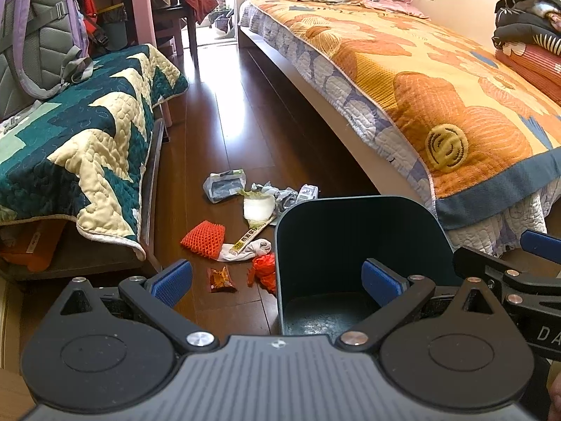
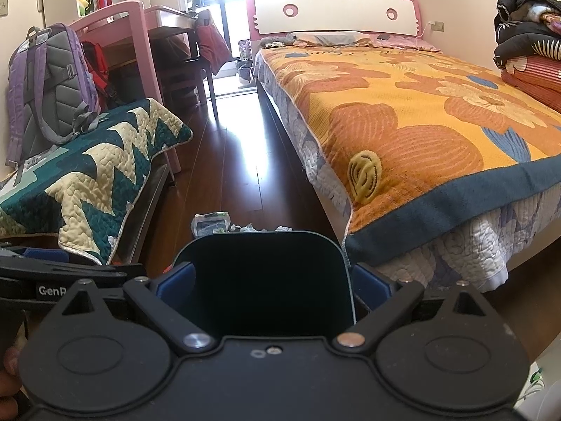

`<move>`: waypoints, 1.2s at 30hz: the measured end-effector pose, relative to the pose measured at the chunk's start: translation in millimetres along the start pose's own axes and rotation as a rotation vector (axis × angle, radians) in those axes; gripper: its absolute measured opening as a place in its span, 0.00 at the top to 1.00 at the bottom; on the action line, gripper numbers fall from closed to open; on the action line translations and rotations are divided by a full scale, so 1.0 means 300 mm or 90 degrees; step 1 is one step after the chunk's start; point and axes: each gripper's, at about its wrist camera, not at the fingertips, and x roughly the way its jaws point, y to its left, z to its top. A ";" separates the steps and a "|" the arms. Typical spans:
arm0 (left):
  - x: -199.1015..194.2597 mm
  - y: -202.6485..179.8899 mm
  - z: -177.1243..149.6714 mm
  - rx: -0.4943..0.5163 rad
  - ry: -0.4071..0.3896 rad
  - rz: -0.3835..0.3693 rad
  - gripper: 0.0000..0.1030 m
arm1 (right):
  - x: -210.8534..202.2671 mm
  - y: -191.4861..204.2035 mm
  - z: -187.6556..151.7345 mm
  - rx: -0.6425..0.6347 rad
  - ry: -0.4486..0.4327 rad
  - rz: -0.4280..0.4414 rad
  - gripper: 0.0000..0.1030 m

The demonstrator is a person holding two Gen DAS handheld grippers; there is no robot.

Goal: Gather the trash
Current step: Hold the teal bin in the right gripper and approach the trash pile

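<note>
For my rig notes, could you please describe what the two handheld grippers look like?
The left gripper and right gripper match: matte black bodies with round housings, silver pivot bolts, angled black linkages and ridged blue finger pads. White lettering marks each gripper's side.

Glossy wood floor (image 1: 224, 112), matt plastic bin (image 1: 354, 238), quilted cloth bedspread (image 1: 438, 98), crinkled foil wrapper (image 1: 221, 279).

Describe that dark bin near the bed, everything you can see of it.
The bin is dark teal, smooth like plastic, square with rounded corners, open-topped and tipped so its mouth faces the cameras. Its inside looks empty, the bottom dusty. The right gripper has a blue pad on each outer side wall, seemingly holding it. The left gripper straddles its left wall, one pad inside. Trash lies on the floor left of it.
</note>
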 end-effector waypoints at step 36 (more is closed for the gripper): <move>0.018 0.011 0.009 -0.007 0.005 0.000 0.00 | 0.034 0.003 0.007 -0.004 0.015 0.007 0.08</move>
